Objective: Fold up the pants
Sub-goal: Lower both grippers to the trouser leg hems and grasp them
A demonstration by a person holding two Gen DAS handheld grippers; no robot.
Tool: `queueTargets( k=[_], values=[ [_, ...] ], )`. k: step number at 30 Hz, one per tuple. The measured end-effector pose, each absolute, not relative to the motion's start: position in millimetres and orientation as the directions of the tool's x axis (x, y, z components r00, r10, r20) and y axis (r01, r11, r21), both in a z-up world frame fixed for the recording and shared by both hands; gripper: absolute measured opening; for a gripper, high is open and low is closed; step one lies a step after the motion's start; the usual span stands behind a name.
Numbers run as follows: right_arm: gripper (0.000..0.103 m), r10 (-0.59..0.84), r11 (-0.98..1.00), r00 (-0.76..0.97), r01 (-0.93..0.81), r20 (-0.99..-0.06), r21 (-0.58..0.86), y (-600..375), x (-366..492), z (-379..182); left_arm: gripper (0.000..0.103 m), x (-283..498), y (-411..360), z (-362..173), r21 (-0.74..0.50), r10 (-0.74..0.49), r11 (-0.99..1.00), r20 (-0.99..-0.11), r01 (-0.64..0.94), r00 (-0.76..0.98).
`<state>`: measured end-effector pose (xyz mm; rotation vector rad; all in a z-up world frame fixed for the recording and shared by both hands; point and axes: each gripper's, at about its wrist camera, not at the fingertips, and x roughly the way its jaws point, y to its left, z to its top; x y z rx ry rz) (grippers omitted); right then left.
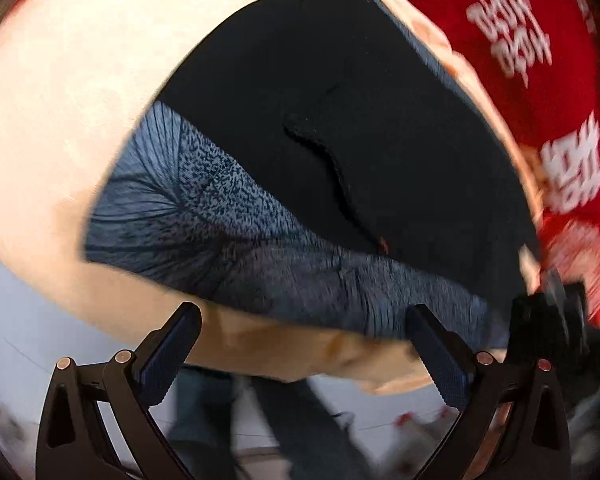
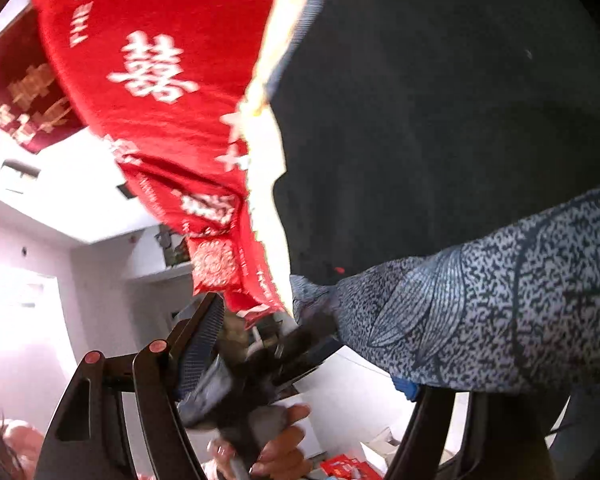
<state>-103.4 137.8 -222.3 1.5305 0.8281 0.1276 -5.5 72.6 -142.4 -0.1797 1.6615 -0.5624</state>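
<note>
In the left wrist view, your left hand-held gripper [image 1: 300, 344] stands wide open with nothing between its fingers. Just ahead of it the pants [image 1: 340, 140] lie on the pale surface [image 1: 60, 100], black cloth with a blue patterned band [image 1: 204, 216] along the near edge. That band reaches the surface's near rim and sits just beyond your fingertips, not yet between them. A red cloth with white lettering [image 1: 520, 60] lies on the far side of the pants. The other tool shows dark and blurred at the right edge.

In the right wrist view, your right hand-held gripper [image 2: 320, 344] is also spread wide, and I judge it holds nothing (the patterned band [image 2: 500, 300] drapes over its right finger, so contact there is hard to read). Between the fingers you see the left tool and a bare hand [image 2: 276, 444] gripping it. The black cloth fills the upper right; the red cloth hangs at upper left.

You seem to be at the grasping step, before a fold. Next, close each tool on the band's edge at its two ends, then lift evenly.
</note>
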Motion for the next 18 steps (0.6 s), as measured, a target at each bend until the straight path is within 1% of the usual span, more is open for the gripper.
queueTargets(
  k=[2, 4, 5, 6, 8, 9, 10, 11, 12, 14, 15, 16, 18],
  values=[
    [0.078, 0.564, 0.098, 0.731, 0.402, -0.384, 0.910, 138, -103, -212, 0.103, 2, 72, -142, -0.498, -0.477, 0.859, -0.863, 0.119, -0.167],
    [0.078, 0.574, 0.101, 0.727, 0.394, -0.377, 0.914, 139, -105, -210, 0.103, 10, 70, -144, -0.519, -0.505, 0.852, -0.850, 0.072, -0.149],
    [0.078, 0.577, 0.107, 0.721, 0.397, -0.382, 0.911, 139, -106, -211, 0.097, 13, 68, -144, -0.517, -0.505, 0.853, -0.852, 0.066, -0.140],
    [0.078, 0.577, 0.116, 0.715, 0.407, -0.395, 0.906, 139, -109, -213, 0.090, 17, 65, -145, -0.503, -0.493, 0.861, -0.861, 0.072, -0.126],
    [0.078, 0.568, 0.128, 0.705, 0.434, -0.425, 0.892, 137, -115, -222, 0.058, 24, 55, -151, -0.472, -0.457, 0.876, -0.878, 0.099, -0.140],
    [0.078, 0.554, 0.136, 0.700, 0.458, -0.451, 0.878, 135, -123, -229, 0.052, 24, 50, -155, -0.471, -0.454, 0.875, -0.878, 0.108, -0.151],
    [0.078, 0.542, 0.134, 0.699, 0.477, -0.467, 0.869, 130, -133, -235, 0.043, 23, 47, -157, -0.468, -0.448, 0.876, -0.880, 0.118, -0.160],
    [0.078, 0.522, 0.129, 0.698, 0.504, -0.491, 0.854, 126, -145, -241, 0.037, 22, 44, -158, -0.463, -0.442, 0.877, -0.882, 0.129, -0.166],
    [0.078, 0.503, 0.125, 0.699, 0.524, -0.509, 0.843, 121, -154, -246, 0.034, 22, 42, -155, -0.464, -0.440, 0.874, -0.882, 0.146, -0.166],
    [0.078, 0.463, 0.100, 0.708, 0.557, -0.534, 0.825, 110, -179, -257, 0.033, 24, 38, -147, -0.472, -0.447, 0.865, -0.879, 0.169, -0.167],
    [0.075, 0.448, 0.072, 0.719, 0.564, -0.531, 0.823, 105, -191, -262, 0.033, 26, 33, -142, -0.482, -0.456, 0.857, -0.874, 0.180, -0.168],
    [0.068, 0.435, 0.021, 0.746, 0.552, -0.504, 0.834, 100, -202, -266, 0.033, 28, 29, -135, -0.487, -0.459, 0.849, -0.872, 0.204, -0.170],
    [0.065, 0.393, -0.059, 0.790, 0.533, -0.471, 0.844, 92, -221, -271, 0.033, 29, 22, -128, -0.484, -0.452, 0.839, -0.874, 0.249, -0.177]
  ],
)
